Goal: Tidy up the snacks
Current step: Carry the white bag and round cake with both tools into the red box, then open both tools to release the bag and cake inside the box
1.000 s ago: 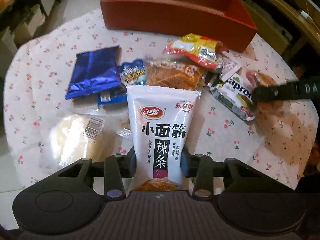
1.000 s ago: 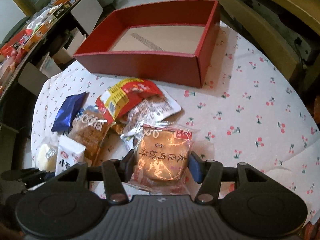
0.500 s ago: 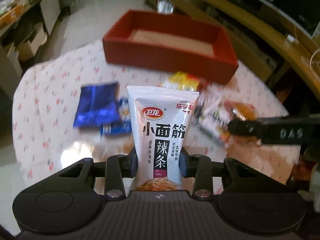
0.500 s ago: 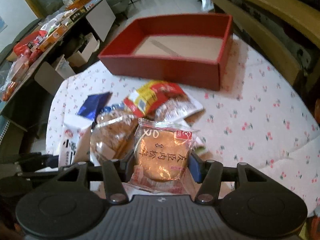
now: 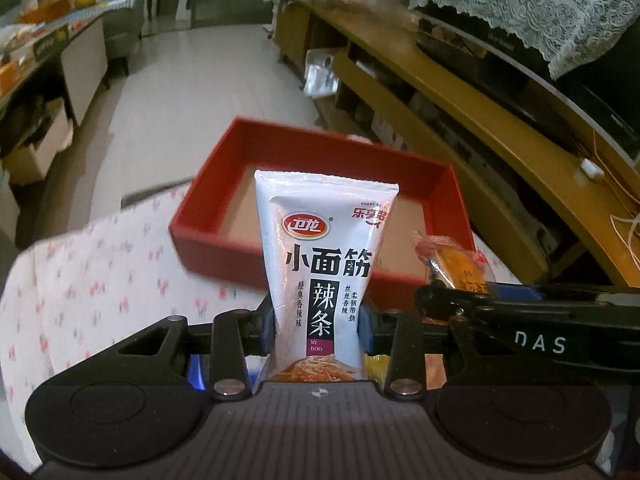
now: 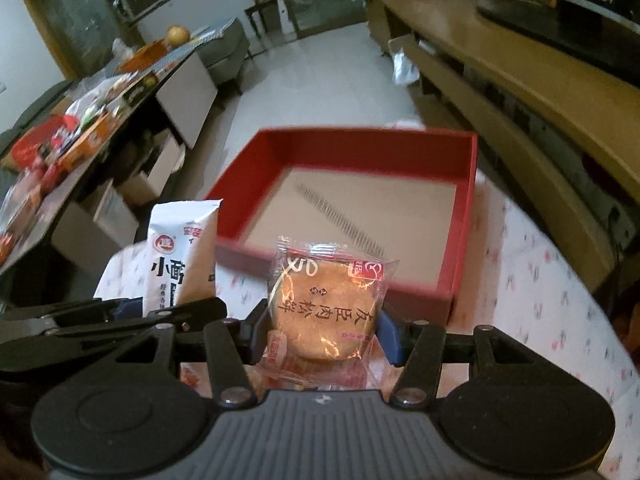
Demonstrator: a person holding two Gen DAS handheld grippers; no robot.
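Red box (image 6: 460, 216) ahead; left gripper (image 5: 320, 326) clamps white latiao pack (image 5: 324, 256), right gripper (image 6: 322, 330) clamps cake pkt (image 6: 326, 304).

White pouch (image 5: 326, 264): black characters, red oval logo, black panel, orange strips at bottom. Clear wrapper (image 6: 326, 304): orange-brown cake inside, red corner mark, black characters. Box (image 6: 466, 216): red walls, tan floor with grey striped band. Tablecloth (image 5: 100, 280): white, small red-pink flower print. Left gripper (image 5: 319, 326): black, blue pads. Right gripper (image 6: 323, 330): black, blue pads. Cabinet (image 5: 460, 92): yellow-brown wood. Lace cloth (image 5: 520, 4): white.
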